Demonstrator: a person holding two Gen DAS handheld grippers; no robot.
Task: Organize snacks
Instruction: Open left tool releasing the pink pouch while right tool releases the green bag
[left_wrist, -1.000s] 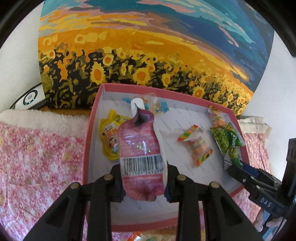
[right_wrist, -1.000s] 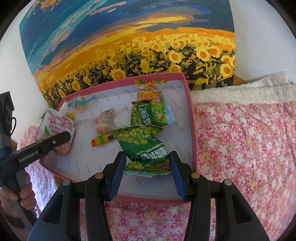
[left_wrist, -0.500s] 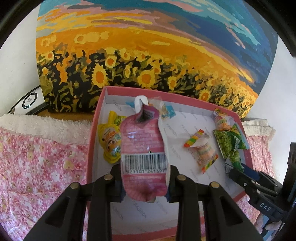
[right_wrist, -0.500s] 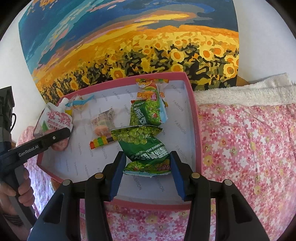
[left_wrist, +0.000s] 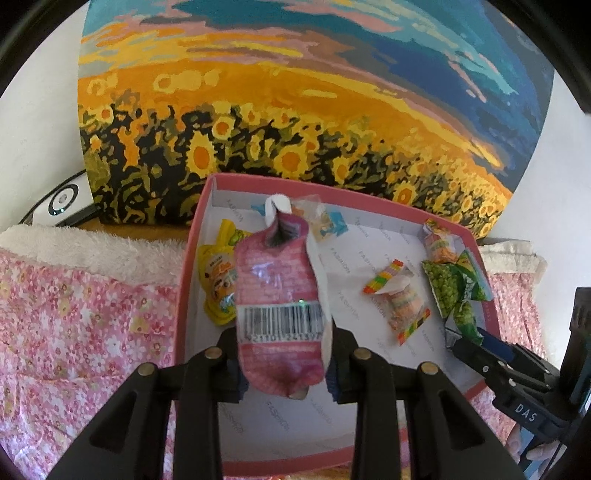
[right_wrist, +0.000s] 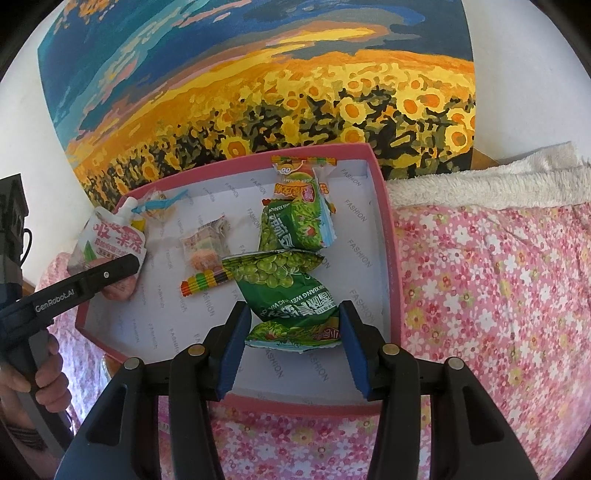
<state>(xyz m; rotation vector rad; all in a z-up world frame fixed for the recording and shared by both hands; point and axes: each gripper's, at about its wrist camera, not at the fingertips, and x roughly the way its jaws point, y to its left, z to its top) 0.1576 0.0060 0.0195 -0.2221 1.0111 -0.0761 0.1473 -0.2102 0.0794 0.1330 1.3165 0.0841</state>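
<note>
Two green pea packets (right_wrist: 291, 295), one box (right_wrist: 384, 206)

Before you, a bed spread with pink floral cloth (right_wrist: 498, 295), a white fleecy blanket (left_wrist: 92, 247), a pink-rimmed box (right_wrist: 392, 236) resting on it.

Bare white floor at the near end of the pink box (right_wrist: 392, 258), snack packets (right_wrist: 295, 229) crowding its far half.
</note>
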